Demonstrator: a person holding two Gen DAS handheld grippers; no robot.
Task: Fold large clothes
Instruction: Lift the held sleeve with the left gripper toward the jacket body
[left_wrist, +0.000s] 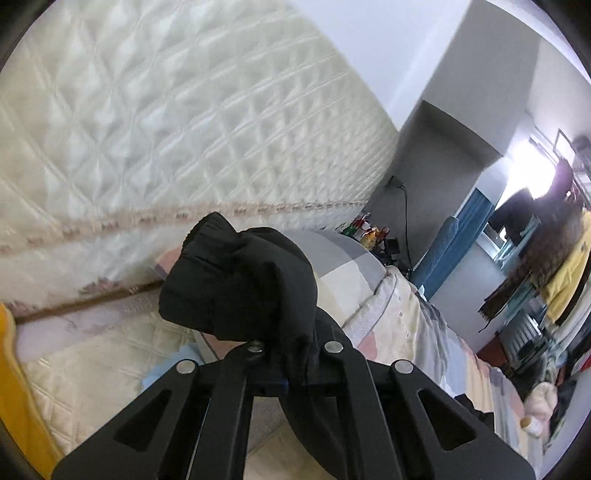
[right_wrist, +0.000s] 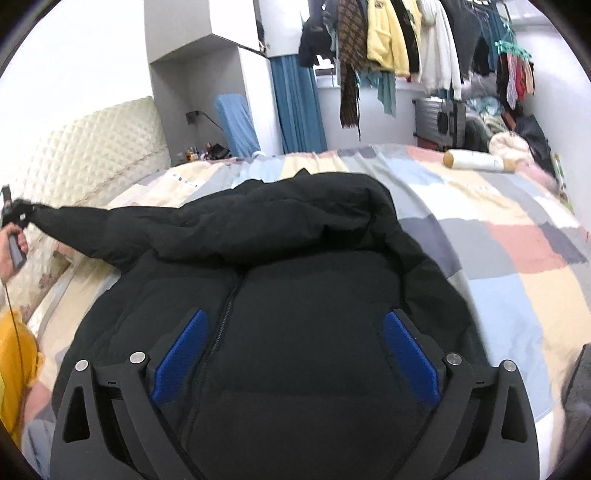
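Puffy black jacket (right_wrist: 295, 277) lies front-up on patchwork bed quilt (right_wrist: 517, 236). Left gripper (left_wrist: 284, 354) jaws clamped on bunched sleeve cuff (left_wrist: 240, 280), raised near quilted headboard (left_wrist: 184, 129). Right gripper (right_wrist: 295, 354) jaws wide apart over the zipper.

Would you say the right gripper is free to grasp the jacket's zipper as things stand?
Probably yes: the right gripper is open above the black jacket, and the zipper lies uncovered between its jaws.

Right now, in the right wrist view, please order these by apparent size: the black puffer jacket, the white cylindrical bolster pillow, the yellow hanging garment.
1. Black puffer jacket, but nearest the camera.
2-3. Yellow hanging garment and white cylindrical bolster pillow: look alike.
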